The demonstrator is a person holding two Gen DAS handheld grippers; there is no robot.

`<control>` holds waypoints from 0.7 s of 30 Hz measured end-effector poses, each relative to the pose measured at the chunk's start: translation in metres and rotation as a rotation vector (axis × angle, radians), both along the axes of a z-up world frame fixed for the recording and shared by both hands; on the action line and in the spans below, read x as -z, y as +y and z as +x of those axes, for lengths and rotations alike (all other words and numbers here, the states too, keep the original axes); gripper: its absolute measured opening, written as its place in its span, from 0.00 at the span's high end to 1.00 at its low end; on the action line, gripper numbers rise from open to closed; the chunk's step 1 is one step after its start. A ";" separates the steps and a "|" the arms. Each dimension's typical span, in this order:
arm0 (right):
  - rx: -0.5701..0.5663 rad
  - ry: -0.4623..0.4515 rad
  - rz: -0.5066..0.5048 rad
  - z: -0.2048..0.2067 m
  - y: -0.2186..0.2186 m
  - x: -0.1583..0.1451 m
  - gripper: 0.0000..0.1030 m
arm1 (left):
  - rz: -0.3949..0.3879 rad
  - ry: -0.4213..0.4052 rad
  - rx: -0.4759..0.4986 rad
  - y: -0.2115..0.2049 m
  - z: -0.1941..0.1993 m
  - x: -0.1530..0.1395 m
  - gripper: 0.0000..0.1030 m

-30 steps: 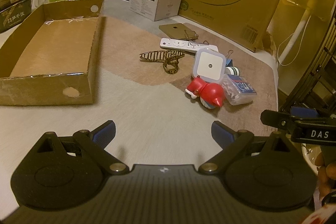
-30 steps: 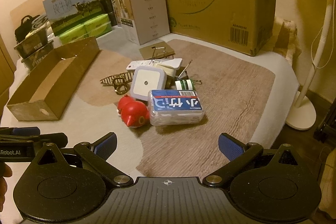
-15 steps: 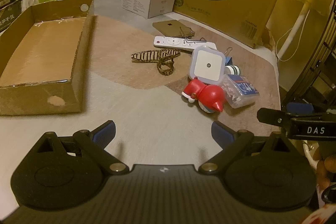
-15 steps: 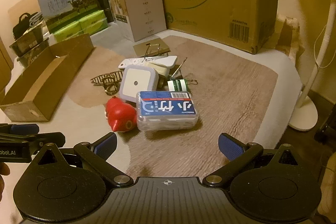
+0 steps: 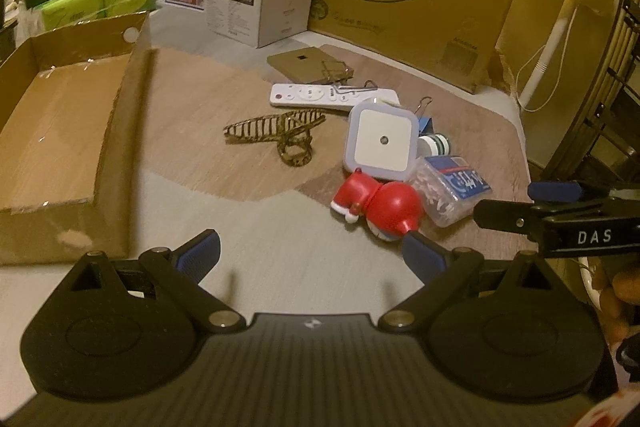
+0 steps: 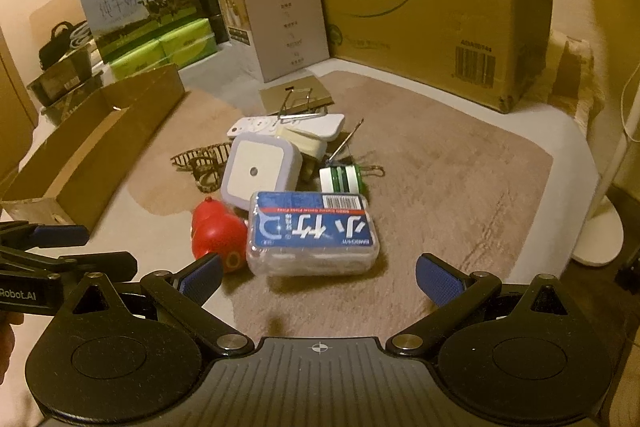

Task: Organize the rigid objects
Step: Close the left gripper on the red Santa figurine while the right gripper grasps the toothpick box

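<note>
As I bring both grippers closer, the clear plastic box (image 6: 312, 233) now sits just ahead of my right gripper (image 6: 318, 277), fingers spread wide; left gripper (image 5: 310, 253) likewise open, empty, cardboard tray (image 5: 116, 147) unfilled.

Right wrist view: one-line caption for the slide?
Open right gripper faces a clear plastic box beside a red toy and square night light; cardboard tray at left.
</note>
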State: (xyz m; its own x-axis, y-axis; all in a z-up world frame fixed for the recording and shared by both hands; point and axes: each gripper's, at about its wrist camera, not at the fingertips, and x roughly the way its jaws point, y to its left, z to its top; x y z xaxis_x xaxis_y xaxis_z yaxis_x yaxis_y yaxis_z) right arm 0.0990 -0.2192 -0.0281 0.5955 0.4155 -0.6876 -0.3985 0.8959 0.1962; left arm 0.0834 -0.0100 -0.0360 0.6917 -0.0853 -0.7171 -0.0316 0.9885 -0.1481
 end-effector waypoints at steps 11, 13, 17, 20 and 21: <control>-0.029 0.068 0.067 0.029 0.001 0.017 0.14 | -0.013 -0.014 0.053 -0.006 0.015 0.008 0.06; -0.045 0.079 0.061 0.034 0.004 0.021 0.16 | -0.020 -0.013 0.061 -0.006 0.018 0.011 0.06; -0.049 0.071 0.057 0.037 0.001 0.022 0.17 | -0.011 -0.012 0.092 -0.010 0.024 0.014 0.06; -0.032 0.053 0.026 0.037 -0.005 0.021 0.17 | -0.005 -0.018 0.129 -0.016 0.031 0.017 0.06; -0.030 0.056 0.023 0.038 -0.008 0.022 0.18 | 0.003 -0.018 0.141 -0.018 0.034 0.018 0.06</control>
State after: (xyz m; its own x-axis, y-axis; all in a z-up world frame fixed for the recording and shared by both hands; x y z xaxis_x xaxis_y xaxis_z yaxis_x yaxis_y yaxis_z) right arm 0.1365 -0.2276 -0.0497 0.5437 0.4483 -0.7095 -0.4128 0.8789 0.2390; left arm 0.1175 -0.0285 -0.0544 0.6858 -0.1808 -0.7050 0.1104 0.9833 -0.1447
